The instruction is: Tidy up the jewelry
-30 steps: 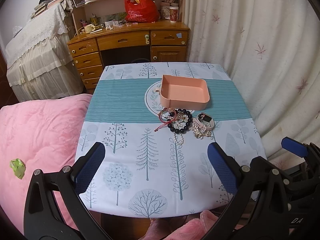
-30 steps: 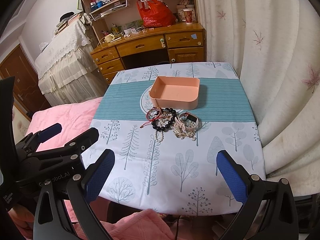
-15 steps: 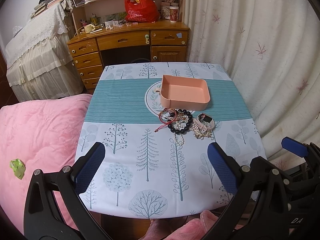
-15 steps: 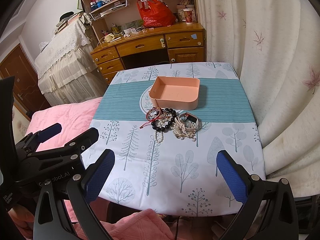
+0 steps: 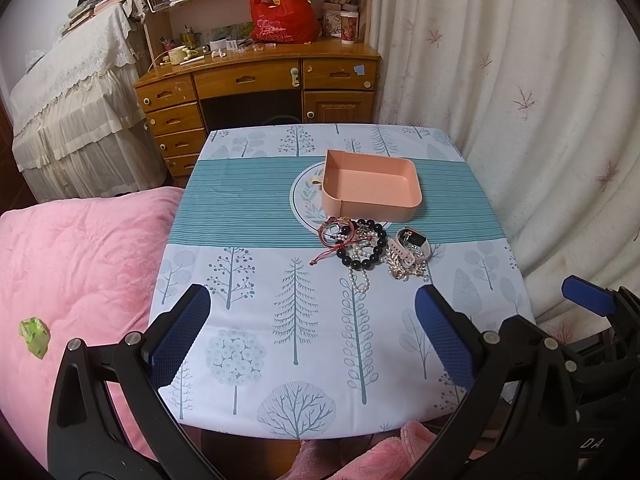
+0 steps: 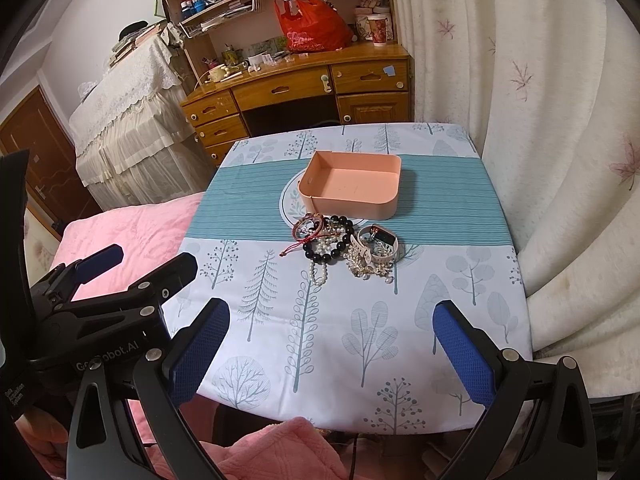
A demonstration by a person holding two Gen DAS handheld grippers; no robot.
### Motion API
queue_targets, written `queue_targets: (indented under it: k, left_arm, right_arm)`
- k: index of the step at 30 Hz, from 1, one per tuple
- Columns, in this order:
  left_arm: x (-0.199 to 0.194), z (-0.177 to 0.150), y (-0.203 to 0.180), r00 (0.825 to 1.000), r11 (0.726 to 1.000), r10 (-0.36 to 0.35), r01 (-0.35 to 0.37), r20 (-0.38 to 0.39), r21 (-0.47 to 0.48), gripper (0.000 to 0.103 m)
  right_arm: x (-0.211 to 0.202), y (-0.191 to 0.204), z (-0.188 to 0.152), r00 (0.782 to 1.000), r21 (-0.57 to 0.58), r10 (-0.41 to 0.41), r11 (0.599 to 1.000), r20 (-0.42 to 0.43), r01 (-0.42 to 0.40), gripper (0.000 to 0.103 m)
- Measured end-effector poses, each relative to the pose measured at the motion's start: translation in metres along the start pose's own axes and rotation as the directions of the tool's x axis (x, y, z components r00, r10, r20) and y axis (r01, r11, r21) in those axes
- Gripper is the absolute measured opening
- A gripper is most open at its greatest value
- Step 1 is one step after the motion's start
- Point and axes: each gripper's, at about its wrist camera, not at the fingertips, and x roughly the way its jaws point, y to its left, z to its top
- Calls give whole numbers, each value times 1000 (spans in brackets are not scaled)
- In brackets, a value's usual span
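Note:
A pile of jewelry lies mid-table: a red cord bracelet, a black bead bracelet, a pearl strand, gold chains and a pink watch. It also shows in the right wrist view. An empty pink tray stands just behind the pile. My left gripper is open and empty above the table's near edge. My right gripper is open and empty, also near the front edge, well short of the jewelry.
The table has a tree-print cloth. A pink blanket lies to its left. A wooden desk stands behind it, a white curtain to the right. The left gripper's body shows at the right view's left.

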Motion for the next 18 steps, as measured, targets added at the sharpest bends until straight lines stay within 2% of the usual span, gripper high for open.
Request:
queue_targets:
  k: [12, 16, 18]
  left_arm:
    - [13, 9, 5, 1000, 1000, -7, 7, -3, 18, 102]
    - [24, 19, -3, 1000, 996, 5, -2, -31, 88, 102]
    - [26, 19, 0, 999, 995, -28, 31, -33, 94, 102]
  right_arm:
    - [8, -1, 2, 1000, 15, 1, 1000, 0, -1, 103]
    - [7, -15, 8, 1000, 89, 8, 996, 6, -9, 103]
    - [6, -20, 14, 1000, 129, -10, 992, 26, 6, 103]
